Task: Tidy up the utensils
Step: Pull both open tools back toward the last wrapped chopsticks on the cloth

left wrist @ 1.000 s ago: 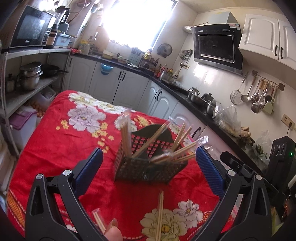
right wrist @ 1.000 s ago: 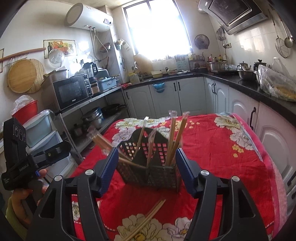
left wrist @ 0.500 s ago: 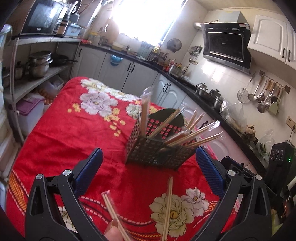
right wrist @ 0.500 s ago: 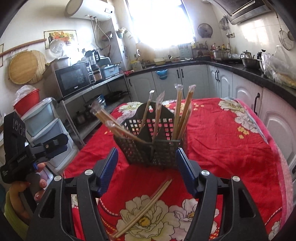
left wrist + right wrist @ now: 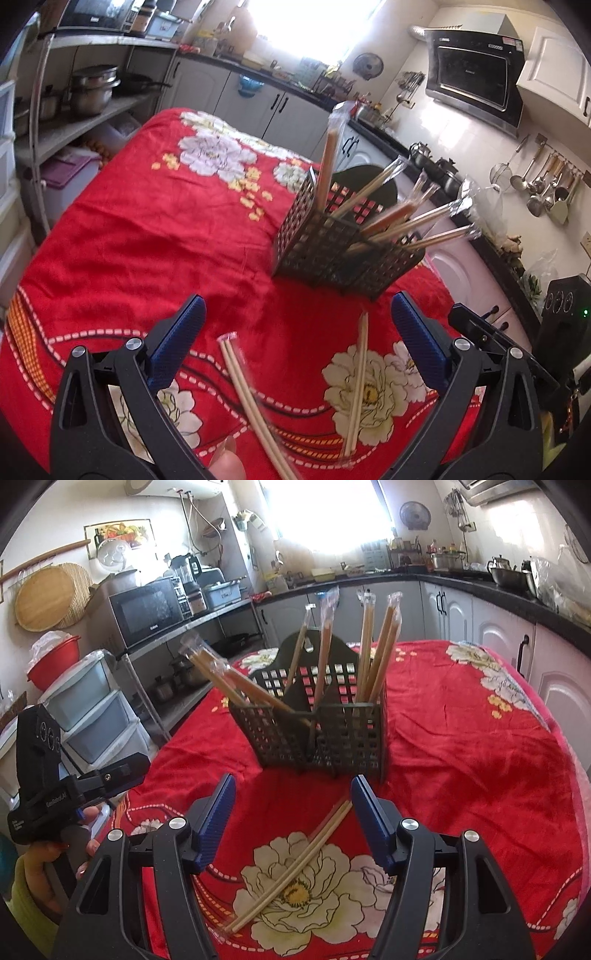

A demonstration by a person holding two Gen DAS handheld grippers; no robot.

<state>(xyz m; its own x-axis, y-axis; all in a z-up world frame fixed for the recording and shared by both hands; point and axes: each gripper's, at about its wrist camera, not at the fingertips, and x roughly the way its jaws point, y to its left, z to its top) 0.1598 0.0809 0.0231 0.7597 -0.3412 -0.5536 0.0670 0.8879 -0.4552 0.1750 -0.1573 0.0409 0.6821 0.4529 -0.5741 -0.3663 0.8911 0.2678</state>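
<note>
A black mesh utensil basket (image 5: 332, 251) (image 5: 314, 734) stands on the red flowered cloth, holding several plastic-wrapped chopstick pairs. One wrapped pair of chopsticks (image 5: 356, 384) (image 5: 291, 864) lies flat on the cloth in front of the basket. My left gripper (image 5: 295, 339) is open; a second wrapped pair (image 5: 255, 406) is held up by bare fingers (image 5: 227, 461) below it, between the jaws but not touched by them. My right gripper (image 5: 293, 812) is open and empty, hovering over the lying pair.
The table (image 5: 480, 757) is covered by the red cloth. Kitchen cabinets and a black counter (image 5: 498, 590) run behind and to the right. A metal shelf with pots (image 5: 88, 96) and a microwave (image 5: 147, 609) stands left. Plastic drawers (image 5: 96, 716) sit beside it.
Both grippers have tilted down and drawn back from the basket. The hand-held chopstick pair has risen further into the left wrist view. Both grippers stay open.
</note>
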